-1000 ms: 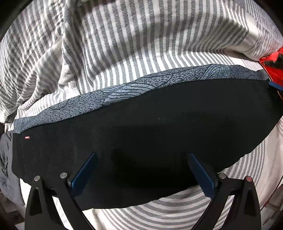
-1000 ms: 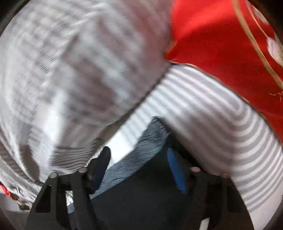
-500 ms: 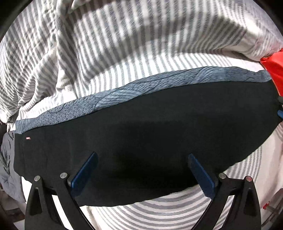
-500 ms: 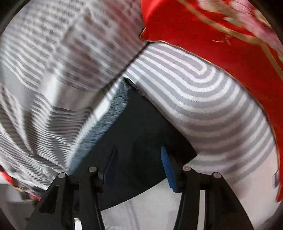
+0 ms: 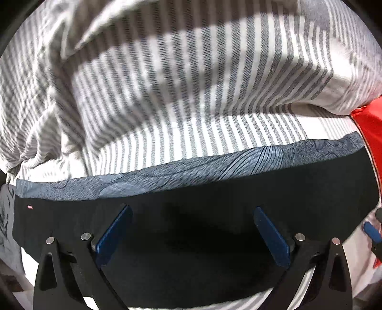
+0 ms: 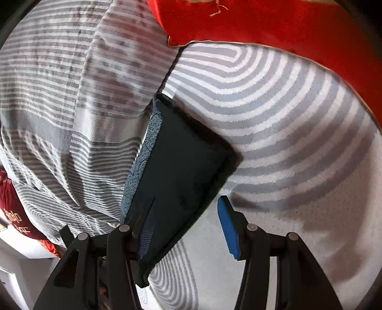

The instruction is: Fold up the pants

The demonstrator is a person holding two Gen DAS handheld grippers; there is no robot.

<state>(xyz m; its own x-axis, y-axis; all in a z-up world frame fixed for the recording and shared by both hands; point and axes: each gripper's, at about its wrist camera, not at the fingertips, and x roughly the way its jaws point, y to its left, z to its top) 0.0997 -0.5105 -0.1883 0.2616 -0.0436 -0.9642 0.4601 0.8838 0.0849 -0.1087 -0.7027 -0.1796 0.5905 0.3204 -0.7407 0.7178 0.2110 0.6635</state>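
- The pants (image 5: 191, 229) lie as a flat band across the lower frame on the striped bedding (image 5: 191, 107), laid out for folding.
- The left gripper (image 5: 191, 229) hovers wide apart, holding nothing.
- The right gripper (image 6: 188, 229) gapes over the pants' end, unpinched, likely lining up.

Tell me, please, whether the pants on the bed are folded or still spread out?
Folded. The pants lie as a compact dark band on the striped bedding, stacked layers showing at the end, a patterned blue strip along one edge.

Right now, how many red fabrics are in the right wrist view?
2. A big red cloth lies across the top, above the striped bedding. A darker red cloth with writing sits at the left edge. More may be hidden under the bedding.
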